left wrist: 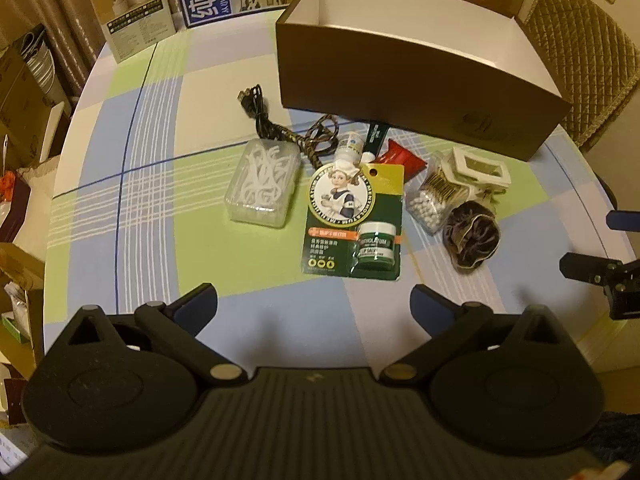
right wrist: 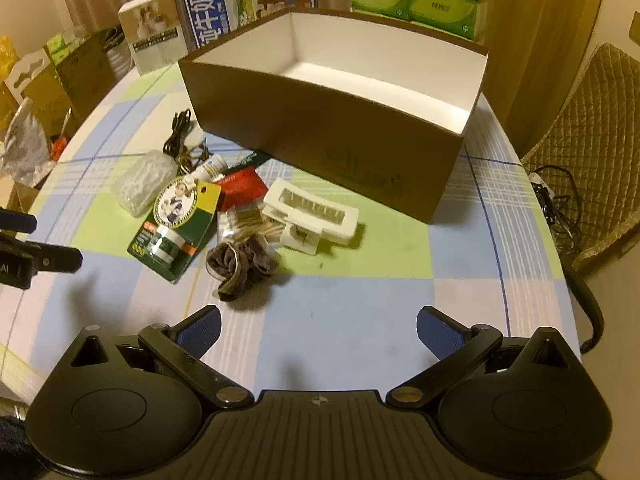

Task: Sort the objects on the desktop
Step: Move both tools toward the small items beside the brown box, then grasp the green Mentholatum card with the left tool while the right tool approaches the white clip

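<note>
Clutter lies before the brown box point(right wrist: 340, 136); both my left gripper point(left wrist: 314, 300) and right gripper point(right wrist: 319, 322) gape empty. I judge the scrunchie point(right wrist: 240, 266) soft, light; pinch its bunched middle.

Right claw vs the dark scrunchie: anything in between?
Nothing. In the right wrist view only bare checked tablecloth lies between the open right claw and the dark scrunchie.
</note>
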